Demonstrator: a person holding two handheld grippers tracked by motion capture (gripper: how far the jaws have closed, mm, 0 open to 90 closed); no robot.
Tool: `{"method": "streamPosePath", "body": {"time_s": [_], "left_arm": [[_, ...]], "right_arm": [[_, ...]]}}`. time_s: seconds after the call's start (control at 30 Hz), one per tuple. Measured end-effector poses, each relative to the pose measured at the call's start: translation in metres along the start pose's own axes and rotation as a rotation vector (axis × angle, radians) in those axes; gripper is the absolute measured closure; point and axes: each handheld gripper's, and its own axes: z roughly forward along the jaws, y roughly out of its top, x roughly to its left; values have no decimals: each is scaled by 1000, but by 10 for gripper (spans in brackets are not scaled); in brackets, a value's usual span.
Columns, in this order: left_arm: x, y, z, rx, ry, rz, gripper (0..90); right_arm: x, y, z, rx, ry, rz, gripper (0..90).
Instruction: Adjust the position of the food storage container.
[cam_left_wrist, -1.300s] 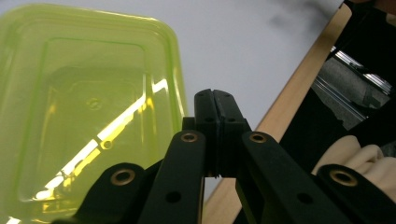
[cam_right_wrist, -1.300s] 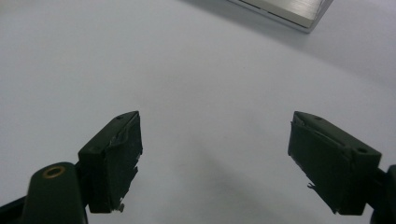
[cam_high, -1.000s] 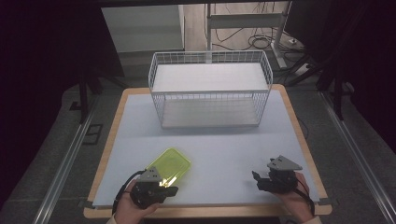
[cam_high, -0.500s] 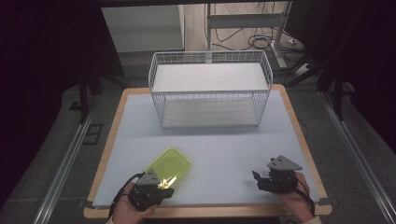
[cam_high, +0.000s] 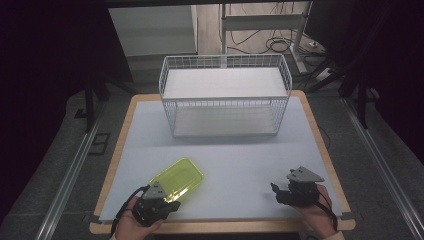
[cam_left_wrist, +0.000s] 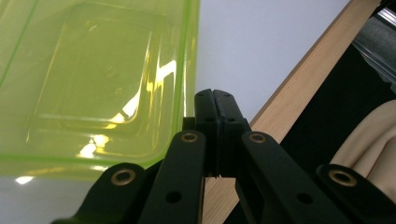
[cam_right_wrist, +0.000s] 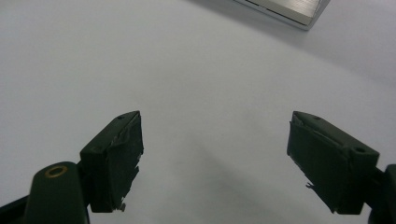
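A translucent lime-green plastic tray (cam_high: 177, 179) lies flat on the white table top near the front left. My left gripper (cam_high: 169, 204) rests at the tray's near corner, held by a hand. In the left gripper view the jaws are pressed together with nothing between them, and the left gripper (cam_left_wrist: 215, 100) sits just right of the green tray (cam_left_wrist: 93, 84), beside its rim. At the front right, my right gripper (cam_high: 276, 192) is held low over bare table. Its jaws stand wide apart and empty in the right gripper view, where the right gripper (cam_right_wrist: 215, 154) looks down on white surface.
A white wire basket (cam_high: 225, 95) stands at the back middle of the table, its open side facing me. The table's wooden edge (cam_high: 220, 227) runs close behind both grippers. A metal corner (cam_right_wrist: 289, 11) shows at the top of the right gripper view.
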Motion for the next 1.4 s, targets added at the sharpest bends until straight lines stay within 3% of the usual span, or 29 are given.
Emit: {"method": "streamPosePath", "body": {"time_s": [0.03, 0.43, 0.5, 0.7, 1.03, 1.2, 1.3, 1.4], "left_arm": [[2, -3, -2, -7, -4, -17, 896], [16, -10, -12, -14, 45, -39, 895], [20, -11, -14, -13, 61, -44, 896], [28, -12, -16, -27, 90, -65, 895], [40, -9, -17, -56, 98, -96, 896], [41, -8, -24, -91, 86, -97, 894], [47, -8, -37, -152, 134, -105, 886], [57, -8, -45, -189, 136, -143, 893]], "right_arm": [[0, 0, 0, 2, 0, -1, 187], [1, 0, 1, 6, 5, -1, 187], [-2, 0, 0, -9, 43, 34, 186], [-5, -1, 0, -10, 50, 59, 187], [-3, 0, 0, -13, 46, 47, 188], [-3, 0, 0, -14, 44, 45, 187], [-3, 0, -1, -21, 28, 47, 187], [-5, -1, -2, -33, 27, 62, 186]]}}
